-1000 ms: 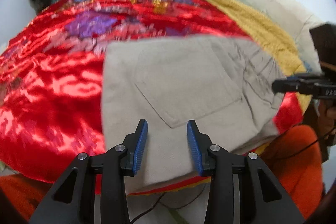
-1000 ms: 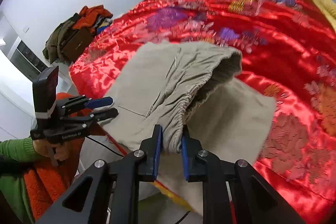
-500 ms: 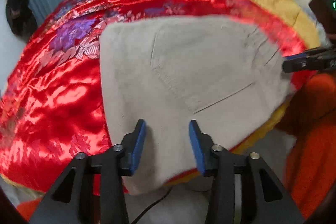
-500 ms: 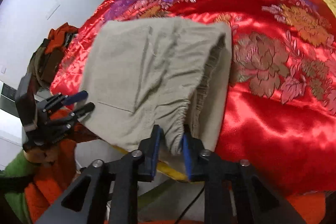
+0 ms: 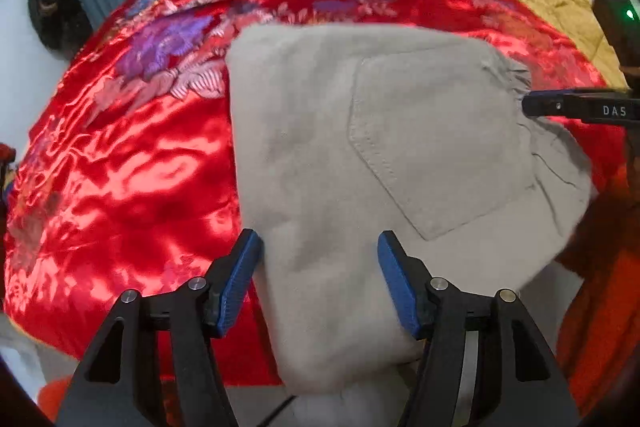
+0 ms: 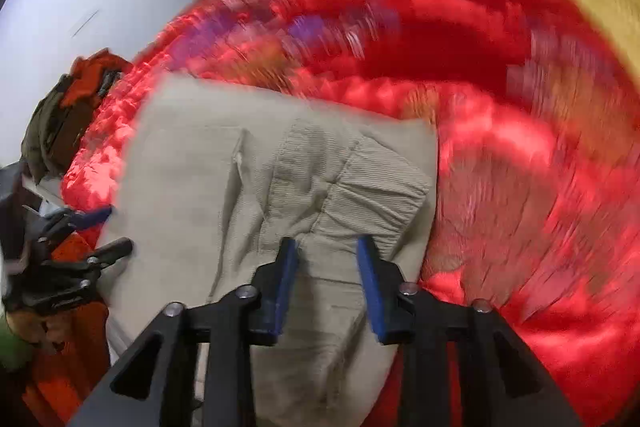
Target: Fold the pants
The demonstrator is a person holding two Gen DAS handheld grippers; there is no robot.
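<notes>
The folded beige corduroy pants lie at the near edge of the glossy red floral satin bedspread, their near end spilling over it. The left gripper is opening, jaws spread with nothing pinched; the right gripper straddles the gathered elastic waistband without pressing it. Soft, limp and light, the cloth probably slides on satin, so pinch thick layered edges or the waistband.

Left wrist view looked steeply down along its fingers, close over the pants on the red bedspread. Right wrist view, blurred, looked down likewise from the opposite end. Both 2 views shared pants and bedspread; each caught the other gripper at frame edge.
</notes>
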